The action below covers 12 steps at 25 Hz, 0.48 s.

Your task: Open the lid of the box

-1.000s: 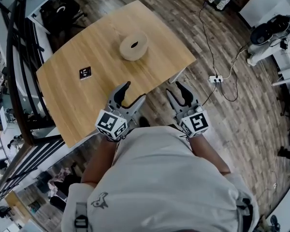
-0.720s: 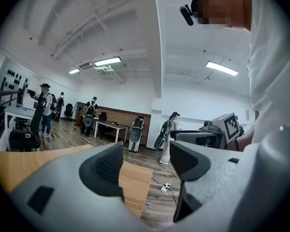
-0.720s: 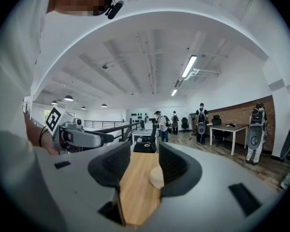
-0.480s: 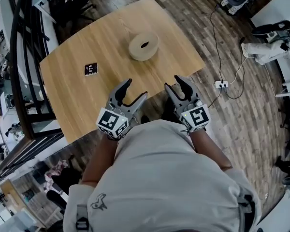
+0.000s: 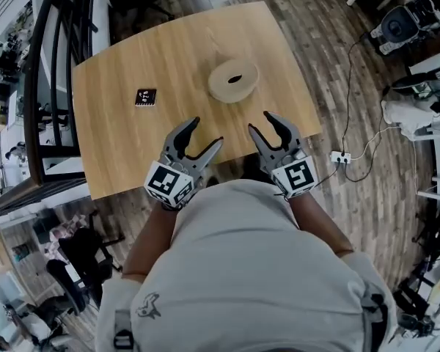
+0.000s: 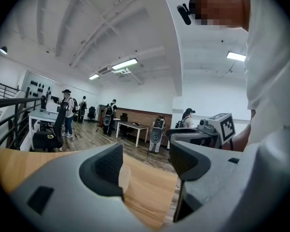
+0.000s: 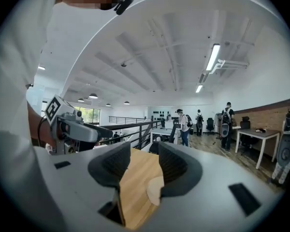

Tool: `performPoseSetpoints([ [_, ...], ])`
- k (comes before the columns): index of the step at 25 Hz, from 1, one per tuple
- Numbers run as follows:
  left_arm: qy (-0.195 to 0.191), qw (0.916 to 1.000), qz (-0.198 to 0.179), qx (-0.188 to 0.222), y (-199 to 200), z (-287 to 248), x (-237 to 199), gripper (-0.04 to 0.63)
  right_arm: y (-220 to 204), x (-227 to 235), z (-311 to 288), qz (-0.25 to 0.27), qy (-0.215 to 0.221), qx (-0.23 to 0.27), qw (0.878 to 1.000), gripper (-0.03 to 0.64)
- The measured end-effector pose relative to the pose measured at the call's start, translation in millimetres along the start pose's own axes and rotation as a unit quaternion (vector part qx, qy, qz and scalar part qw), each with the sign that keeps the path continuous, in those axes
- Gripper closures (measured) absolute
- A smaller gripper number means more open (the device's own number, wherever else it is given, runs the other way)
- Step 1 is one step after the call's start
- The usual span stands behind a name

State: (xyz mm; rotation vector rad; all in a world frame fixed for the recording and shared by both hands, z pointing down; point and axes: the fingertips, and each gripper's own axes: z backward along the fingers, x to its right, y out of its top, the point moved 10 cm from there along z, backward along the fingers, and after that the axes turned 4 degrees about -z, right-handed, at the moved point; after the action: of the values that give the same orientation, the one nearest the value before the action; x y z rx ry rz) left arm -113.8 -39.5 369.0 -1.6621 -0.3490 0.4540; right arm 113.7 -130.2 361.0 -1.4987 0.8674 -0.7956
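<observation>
Your round box sits closed mid-counter, at one o'clock from the left hand-held gripper and eleven o'clock from the right hand-held gripper, which looks slightly nearer. Both gape wide, empty, well short of it.

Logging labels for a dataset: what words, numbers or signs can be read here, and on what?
No readable words or numbers.
White cube on left gripper: square code pattern only.
Second cube on right gripper: likewise.
Small black square tag on light wooden table: pattern too small to read.
Pale shirt: small animal emblem, no lettering.
</observation>
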Motion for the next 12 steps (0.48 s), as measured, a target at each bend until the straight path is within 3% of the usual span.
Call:
performPoseSetpoints([
  [7, 0.055, 0.9983, 0.017, -0.008, -7.4, -46.9, -1.7, 0.301, -11.1, 59.4, -24.9, 0.035, 0.076, -0.023, 0.996, 0.425],
  [12, 0.098, 0.9949, 0.014, -0.017, -9.6, -65.8, -1.5, 0.298, -15.1, 95.5, -40.3, 0.081, 0.140, -0.048, 0.986, 0.425],
])
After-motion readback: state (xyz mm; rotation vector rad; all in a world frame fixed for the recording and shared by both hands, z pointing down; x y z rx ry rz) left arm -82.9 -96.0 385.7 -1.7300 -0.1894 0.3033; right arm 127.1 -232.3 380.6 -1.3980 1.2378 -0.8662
